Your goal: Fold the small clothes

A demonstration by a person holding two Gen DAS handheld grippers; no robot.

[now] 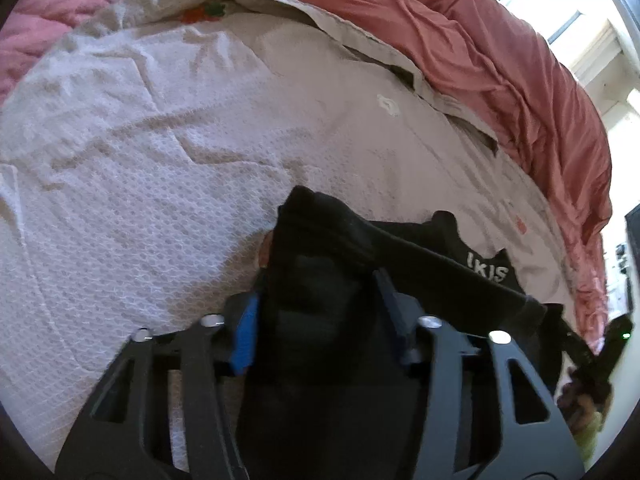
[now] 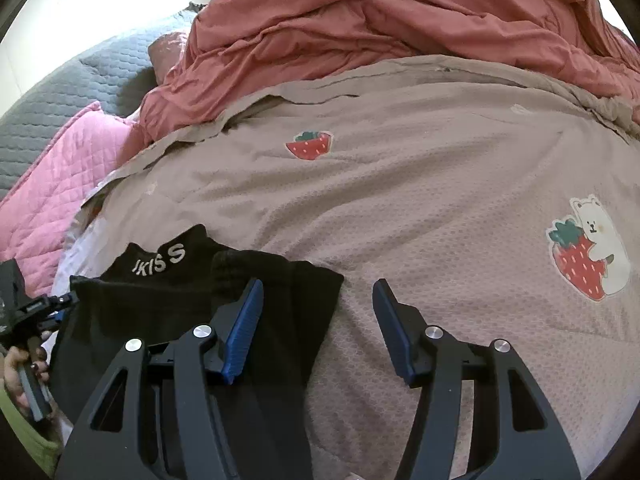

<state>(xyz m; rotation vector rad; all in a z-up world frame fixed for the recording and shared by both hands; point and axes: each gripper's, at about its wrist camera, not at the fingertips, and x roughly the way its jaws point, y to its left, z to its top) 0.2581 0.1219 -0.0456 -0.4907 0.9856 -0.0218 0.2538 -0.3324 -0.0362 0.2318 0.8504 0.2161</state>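
Black garment [image 2: 192, 304] bunched between left tool [image 1: 320, 296] pads, gripped | right tool [image 2: 318, 320] open, empty, at its edge

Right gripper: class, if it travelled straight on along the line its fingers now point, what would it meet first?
Probably the beige strawberry-print bed cover. The right gripper stands open with only bare cover between and ahead of its fingers; the black garment lies off to its left. Depth is hard to judge.
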